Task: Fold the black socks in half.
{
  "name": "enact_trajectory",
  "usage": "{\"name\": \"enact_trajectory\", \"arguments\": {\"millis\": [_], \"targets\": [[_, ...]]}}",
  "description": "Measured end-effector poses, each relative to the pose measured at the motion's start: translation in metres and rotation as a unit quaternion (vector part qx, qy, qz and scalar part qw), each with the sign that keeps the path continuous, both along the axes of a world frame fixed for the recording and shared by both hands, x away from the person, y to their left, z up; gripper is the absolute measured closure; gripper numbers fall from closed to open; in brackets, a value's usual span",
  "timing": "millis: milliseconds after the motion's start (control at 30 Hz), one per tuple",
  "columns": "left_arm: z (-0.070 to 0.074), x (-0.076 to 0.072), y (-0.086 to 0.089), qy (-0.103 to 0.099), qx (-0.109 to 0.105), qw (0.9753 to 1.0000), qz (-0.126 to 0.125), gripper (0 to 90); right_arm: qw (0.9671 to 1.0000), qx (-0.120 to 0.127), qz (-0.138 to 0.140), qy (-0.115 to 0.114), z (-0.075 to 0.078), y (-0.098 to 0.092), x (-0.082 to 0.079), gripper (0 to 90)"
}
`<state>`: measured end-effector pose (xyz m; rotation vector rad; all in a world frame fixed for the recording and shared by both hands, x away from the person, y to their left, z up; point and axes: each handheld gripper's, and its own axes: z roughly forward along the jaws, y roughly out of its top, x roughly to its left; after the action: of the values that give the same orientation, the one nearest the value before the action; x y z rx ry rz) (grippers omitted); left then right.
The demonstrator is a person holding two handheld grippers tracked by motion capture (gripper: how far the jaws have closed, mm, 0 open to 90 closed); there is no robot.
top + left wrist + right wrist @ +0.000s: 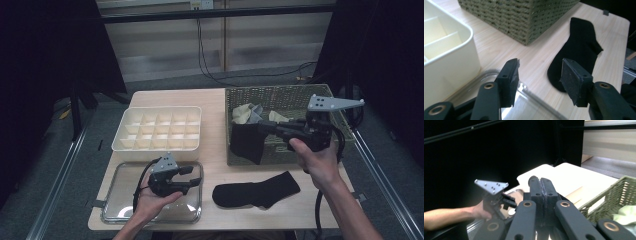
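My right gripper point(261, 127) is shut on a black sock point(247, 143), which hangs from its tips over the front left corner of the woven basket point(280, 91). In the right gripper view the jaws point(540, 182) are pressed together. A second black sock point(255, 192) lies flat on the table in front of the basket. My left gripper point(195, 176) is open and holds nothing, hovering over the clear tray point(120, 200). In the left gripper view the flat sock point(579, 50) lies beyond the gripper point(539, 67).
A white divided box point(160, 108) stands at the left behind the clear tray. Pale socks point(245, 112) lie inside the basket. Bare wood runs between box and basket point(524, 15). The table's edges fall to grey floor and dark curtains.
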<state>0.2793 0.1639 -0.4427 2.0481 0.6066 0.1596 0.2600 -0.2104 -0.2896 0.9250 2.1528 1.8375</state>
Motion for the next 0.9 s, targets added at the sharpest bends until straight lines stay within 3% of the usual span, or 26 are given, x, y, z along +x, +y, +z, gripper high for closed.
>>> {"name": "enact_trajectory", "arguments": {"millis": [167,333,433,600,767,900], "targets": [[0.001,-0.001,-0.009,-0.002,0.004,0.9998,-0.020,56.9,0.9998,-0.009,0.013,0.015,-0.019,0.013,-0.010,89.7],[-0.001,-0.001,-0.017,0.004,0.007,0.9997,-0.025,58.5,0.9990,0.002,0.023,0.037,-0.043,0.024,-0.013,89.7],[-0.002,-0.001,-0.017,0.003,0.006,0.9995,-0.030,60.9,0.9977,-0.007,0.026,0.063,-0.064,0.033,-0.018,89.7],[-0.004,-0.004,-0.016,0.007,-0.001,0.9994,-0.034,64.1,0.9966,-0.009,0.026,0.078,-0.084,0.039,-0.024,89.7],[-0.007,-0.002,-0.024,0.011,0.009,0.9989,-0.044,64.8,0.9941,-0.012,0.013,0.107,-0.106,0.032,-0.021,89.7],[-0.013,0.004,-0.039,0.019,0.022,0.9977,-0.061,65.3,0.9915,-0.024,-0.013,0.127,-0.124,0.019,-0.017,89.7]]}}
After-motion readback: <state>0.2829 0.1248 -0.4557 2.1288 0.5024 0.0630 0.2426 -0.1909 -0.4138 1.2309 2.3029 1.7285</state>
